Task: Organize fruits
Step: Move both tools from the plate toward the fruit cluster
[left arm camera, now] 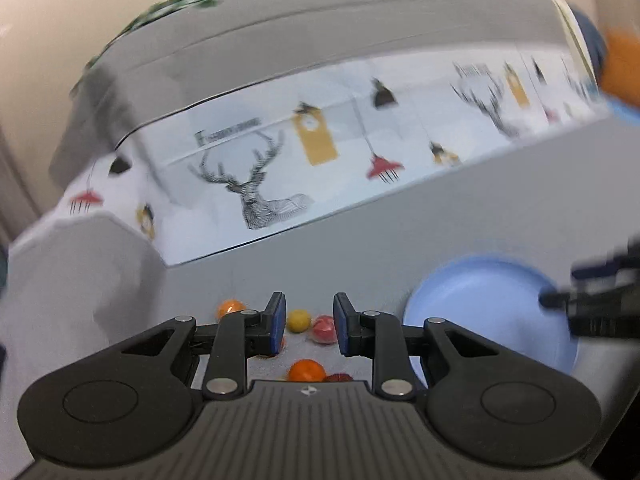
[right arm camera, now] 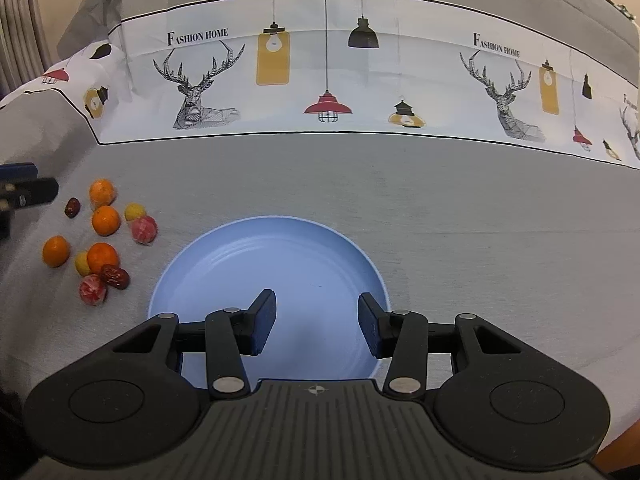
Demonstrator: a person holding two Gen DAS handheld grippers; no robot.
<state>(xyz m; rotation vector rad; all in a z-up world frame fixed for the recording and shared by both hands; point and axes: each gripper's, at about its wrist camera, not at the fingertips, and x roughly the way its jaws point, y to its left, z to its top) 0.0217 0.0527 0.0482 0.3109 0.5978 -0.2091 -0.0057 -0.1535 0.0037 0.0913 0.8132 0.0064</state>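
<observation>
Grey cloth (right arm camera: 400,192) covers the work surface, bordered at the far side by a white band (right arm camera: 320,80) printed with stag heads, hanging lamps and the words "Fashion Home". Right wrist view: a pale blue plate (right arm camera: 272,264) lies on the cloth directly ahead of the right gripper (right arm camera: 317,327), whose fingers are spread wide above the near half of the plate with nothing between them. The fruits (right arm camera: 100,244) lie in a loose cluster on the cloth, to the left of the plate and apart from its rim: several orange ones (right arm camera: 105,220), two small yellow ones (right arm camera: 135,211), two pinkish-red ones (right arm camera: 144,229) and two dark red, date-like ones (right arm camera: 115,276). Part of the other tool enters at the left edge, beside the cluster. Left wrist view (motion-blurred): the left gripper (left arm camera: 310,325) is directed at the same cluster, its blue-padded fingers parted to a moderate gap and holding nothing; a yellow fruit and a pinkish-red fruit appear between and beyond the fingertips, an orange one nearer the tool body. The plate lies to the right, with the dark tip of the right gripper over its far-right rim.
</observation>
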